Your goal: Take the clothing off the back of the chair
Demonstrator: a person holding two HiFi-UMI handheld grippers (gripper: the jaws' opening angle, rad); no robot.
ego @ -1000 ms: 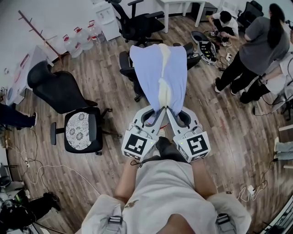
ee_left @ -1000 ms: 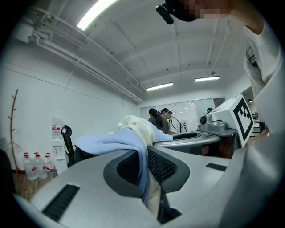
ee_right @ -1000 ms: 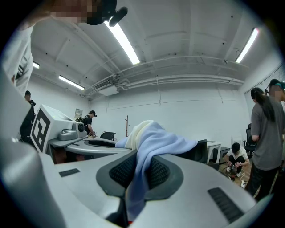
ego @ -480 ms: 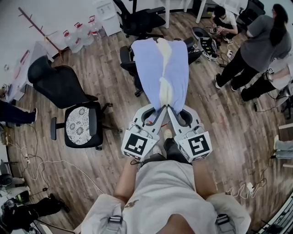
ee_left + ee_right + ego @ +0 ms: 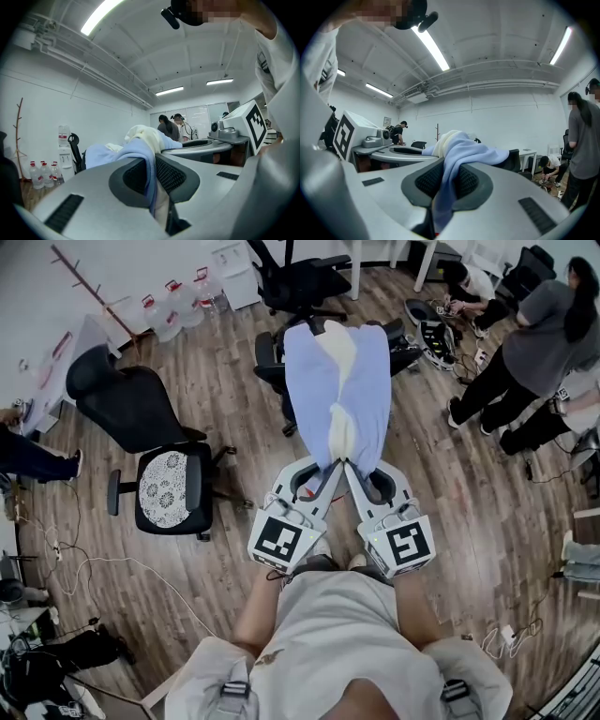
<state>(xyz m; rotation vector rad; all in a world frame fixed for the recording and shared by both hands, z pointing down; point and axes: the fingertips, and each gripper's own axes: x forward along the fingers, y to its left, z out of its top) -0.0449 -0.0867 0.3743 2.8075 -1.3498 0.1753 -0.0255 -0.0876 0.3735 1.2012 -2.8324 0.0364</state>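
Note:
A light blue garment [image 5: 361,381] with a cream lining runs from both grippers up to a black office chair [image 5: 269,351]. Its far end still lies over the chair's back. My left gripper [image 5: 329,466] and right gripper [image 5: 349,466] meet side by side at the garment's near end, each shut on a fold of it. In the left gripper view the blue cloth [image 5: 140,152] is pinched between the jaws of the left gripper [image 5: 153,180] and hangs down. In the right gripper view the cloth [image 5: 461,152] drapes over and between the jaws of the right gripper [image 5: 446,180].
A second black chair with a patterned cushion [image 5: 169,493] stands at the left. Water bottles [image 5: 178,304] and another chair [image 5: 300,277] are at the back. People [image 5: 534,343] stand and crouch at the right. Cables [image 5: 94,568] lie on the wooden floor.
Both grippers keep their hold on the garment and have hardly moved. The head view has shifted slightly, so the chair and room sit a little differently in the frame.

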